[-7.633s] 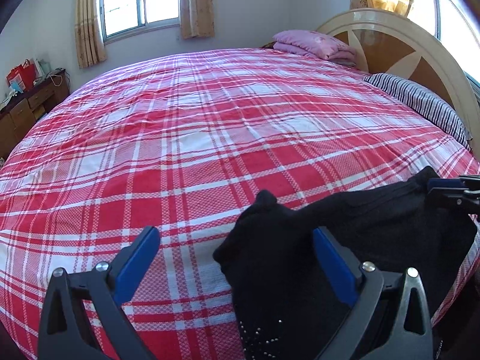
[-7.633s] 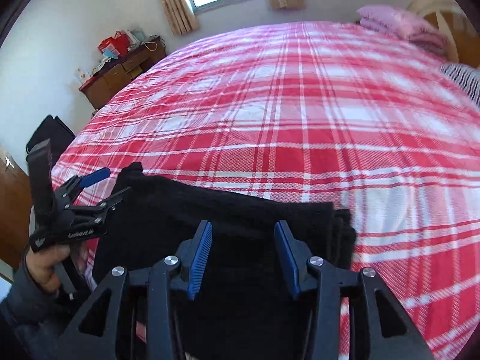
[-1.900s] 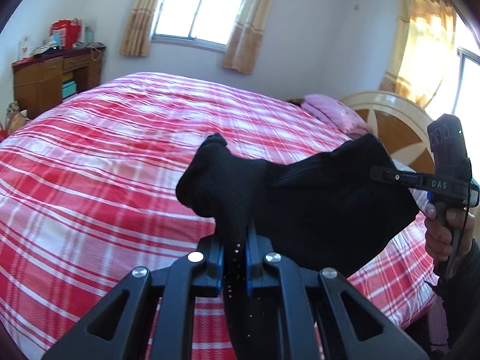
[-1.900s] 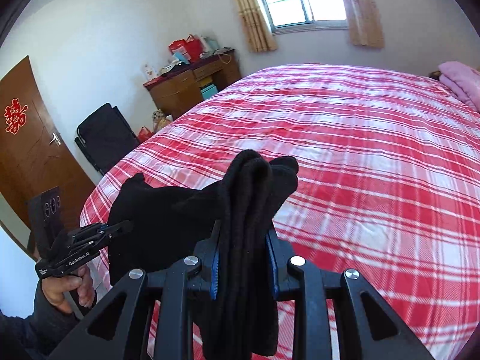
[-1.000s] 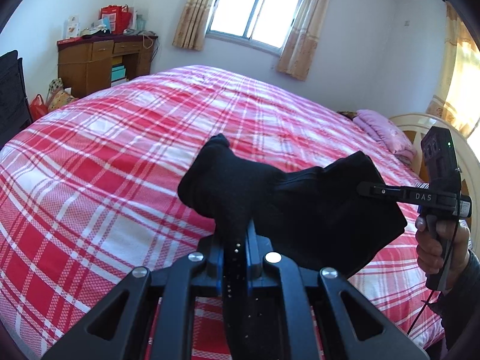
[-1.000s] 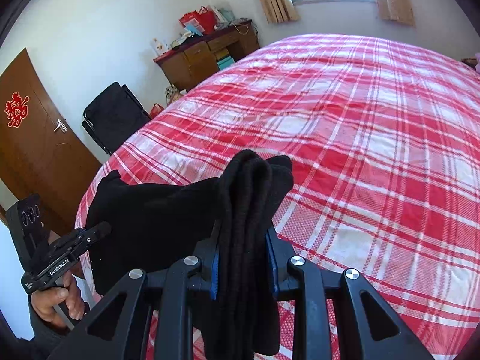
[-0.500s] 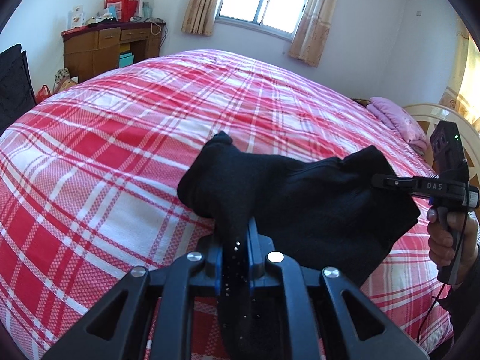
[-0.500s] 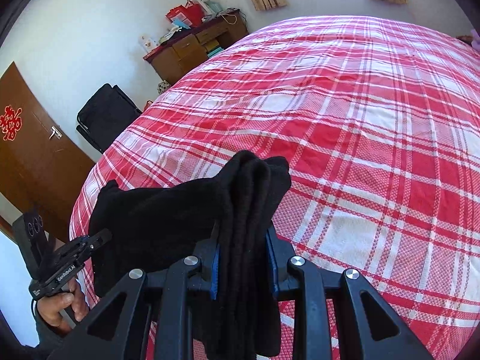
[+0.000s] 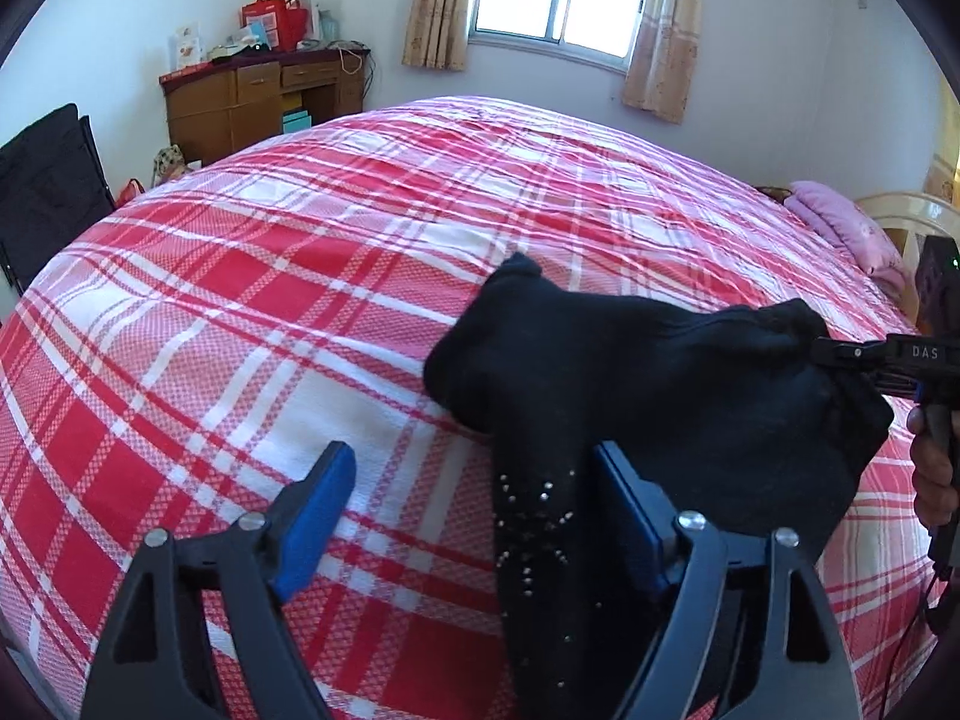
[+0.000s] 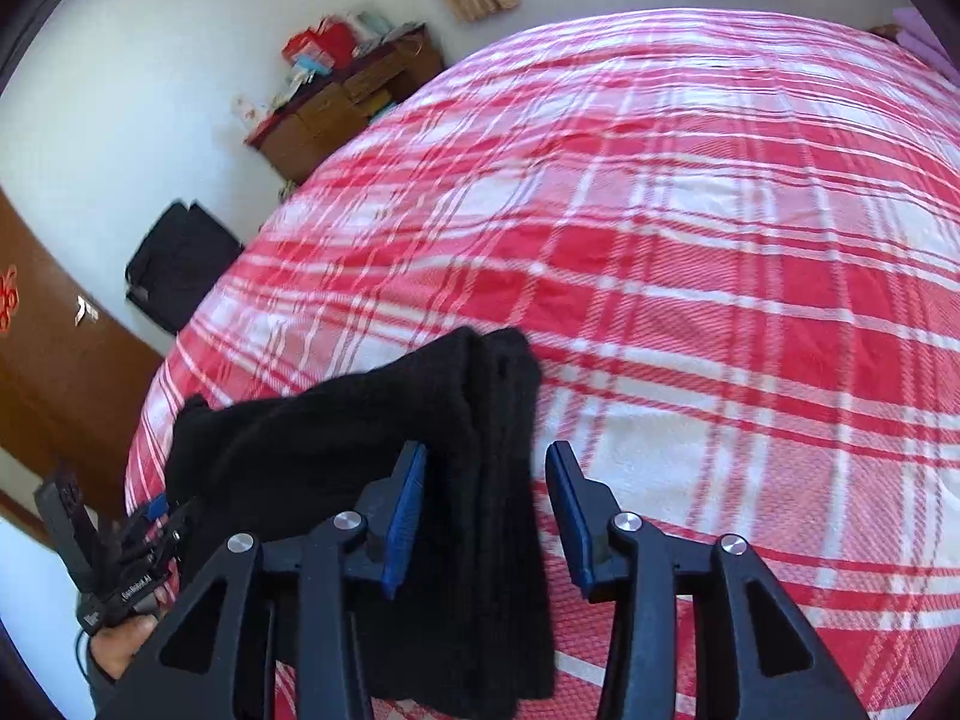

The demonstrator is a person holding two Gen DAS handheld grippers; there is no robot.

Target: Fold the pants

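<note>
The folded black pants [image 9: 630, 396] lie on the near edge of the red plaid bed [image 9: 300, 276]. My left gripper [image 9: 474, 480] is open, its blue pads on either side of the pants' studded end. In the right wrist view my right gripper [image 10: 486, 480] is open too, with the stacked folds of the pants [image 10: 420, 450] between its jaws. The right gripper also shows at the pants' far corner in the left wrist view [image 9: 864, 360]. The left gripper shows at lower left in the right wrist view [image 10: 144, 528].
A wooden desk [image 9: 264, 102] with bags stands by the window wall. A black chair [image 9: 42, 180] sits left of the bed. A pink pillow [image 9: 846, 228] and the headboard [image 9: 900, 216] are at the right. A brown door [image 10: 48, 360] is at the left.
Both grippers have opened and let go of the pants, which now rest on the bed. Half a second ago both were shut on the cloth and held it up.
</note>
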